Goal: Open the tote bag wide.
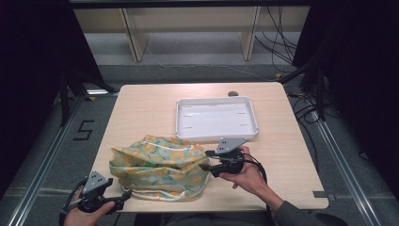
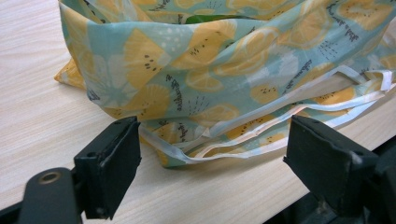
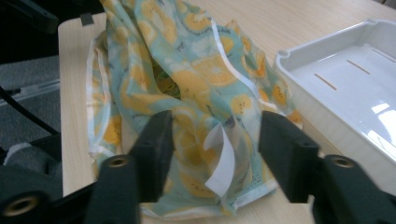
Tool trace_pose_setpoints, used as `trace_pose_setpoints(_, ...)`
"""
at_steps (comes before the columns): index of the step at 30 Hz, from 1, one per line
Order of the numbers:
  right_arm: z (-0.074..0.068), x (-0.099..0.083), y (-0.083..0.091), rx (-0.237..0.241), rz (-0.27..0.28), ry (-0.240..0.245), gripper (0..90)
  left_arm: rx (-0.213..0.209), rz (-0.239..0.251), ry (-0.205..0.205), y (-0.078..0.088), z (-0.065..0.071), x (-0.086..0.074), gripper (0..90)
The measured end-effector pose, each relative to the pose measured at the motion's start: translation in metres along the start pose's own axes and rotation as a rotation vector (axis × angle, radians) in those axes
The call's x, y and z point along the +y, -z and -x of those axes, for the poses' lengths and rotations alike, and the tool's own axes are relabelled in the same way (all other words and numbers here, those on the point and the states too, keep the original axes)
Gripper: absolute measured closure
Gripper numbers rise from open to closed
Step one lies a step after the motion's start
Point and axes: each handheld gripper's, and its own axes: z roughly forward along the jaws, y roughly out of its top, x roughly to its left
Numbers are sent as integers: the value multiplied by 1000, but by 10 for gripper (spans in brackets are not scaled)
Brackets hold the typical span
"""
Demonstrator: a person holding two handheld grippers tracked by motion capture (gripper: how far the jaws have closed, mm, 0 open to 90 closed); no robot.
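A soft cloth bag (image 1: pixel 160 167) printed with yellow lemon slices on pale blue lies slumped on the near part of the wooden table. My right gripper (image 1: pixel 206 160) is at the bag's right end. In the right gripper view its jaws (image 3: pixel 217 140) stand apart around a fold of the bag (image 3: pixel 187 79) and a white label (image 3: pixel 222 163), and the pads do not visibly press. My left gripper (image 1: pixel 123 195) is at the table's front left corner, open. Its jaws (image 2: pixel 212 163) face the bag's white-trimmed handles (image 2: pixel 243 135) without touching them. Something green (image 2: pixel 205 18) peeks from the bag's mouth.
A white rectangular tray (image 1: pixel 178 117) with nothing in it sits beyond the bag, its near wall (image 3: pixel 317 102) close to my right gripper. A small dark object (image 1: pixel 233 93) lies at the table's far edge. The table's front edge runs just under the left gripper.
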Motion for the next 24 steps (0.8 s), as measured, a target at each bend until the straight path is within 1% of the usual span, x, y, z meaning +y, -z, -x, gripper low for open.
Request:
trace_pose_setpoints(1, 1, 0, -1, 9, -10, 7, 596, -1, 0, 1, 0, 0, 0, 175)
trace_pose_setpoints(2, 0, 0, -3, -5, -4, 1, 695, -4, 0, 2, 0, 0, 0, 175)
trace_pose_setpoints(3, 1, 0, -3, 7, -5, 18, 736, -1, 1, 3, 0, 0, 0, 175)
trace_pose_setpoints(4, 2, 0, -2, 8, -9, 11, 798, -3, -6, -1, 1, -1, 0, 175)
trace_pose_setpoints(5, 2, 0, -2, 8, -3, 14, 842, -3, -10, -5, 1, -1, 0, 175)
trace_pose_setpoints(6, 2, 1, -2, 22, -2, 22, 873, -2, -16, -15, 1, -2, 0, 175)
trace_pose_setpoints(7, 3, 1, -1, 31, 0, 18, 889, -6, -15, -5, 1, -1, 0, 175)
trace_pose_setpoints(8, 3, 0, 1, 42, -3, 17, 898, -5, -1, 3, 0, -1, -1, 175)
trace_pose_setpoints(9, 3, 0, 3, 44, -8, 22, 900, -5, -1, 3, 0, -1, -1, 175)
trace_pose_setpoints(10, 3, 0, 3, 44, -8, 22, 900, -6, 3, 17, 0, 0, -1, 175)
trace_pose_setpoints(11, 2, 1, 7, 59, -16, 39, 900, -4, -1, -1, 1, -1, 0, 177)
trace_pose_setpoints(12, 2, 1, 7, 59, -16, 39, 900, -3, 2, 4, 1, 0, 0, 177)
trace_pose_setpoints(13, 2, 2, 12, 63, -12, 49, 900, -4, 5, 7, 0, 0, 0, 177)
trace_pose_setpoints(14, 2, 2, 12, 63, -12, 49, 900, -4, 1, 2, 1, 0, 0, 177)
trace_pose_setpoints(16, 3, 2, 18, 59, -6, 61, 900, -4, 6, 8, 0, 0, 0, 177)
trace_pose_setpoints(17, 3, 1, 21, 62, -11, 59, 900, -5, 4, 7, 0, 0, -1, 177)
trace_pose_setpoints(18, 3, 0, 25, 58, -15, 56, 900, -8, 9, 10, 0, 0, -1, 177)
trace_pose_setpoints(19, 4, -2, 28, 59, -12, 55, 900, -11, 21, 24, -1, 0, -1, 177)
trace_pose_setpoints(20, 5, -4, 32, 55, -16, 47, 900, -14, 8, 11, 1, -1, -1, 177)
trace_pose_setpoints(21, 8, -8, 40, 44, -26, 46, 900, -14, 10, 10, 1, -1, -1, 177)
trace_pose_setpoints(23, 10, -10, 44, 40, -20, 47, 900, -11, 8, 3, 1, -1, -1, 178)
trace_pose_setpoints(24, 12, -12, 48, 38, -28, 45, 900, -11, 27, 27, 0, 1, -1, 178)
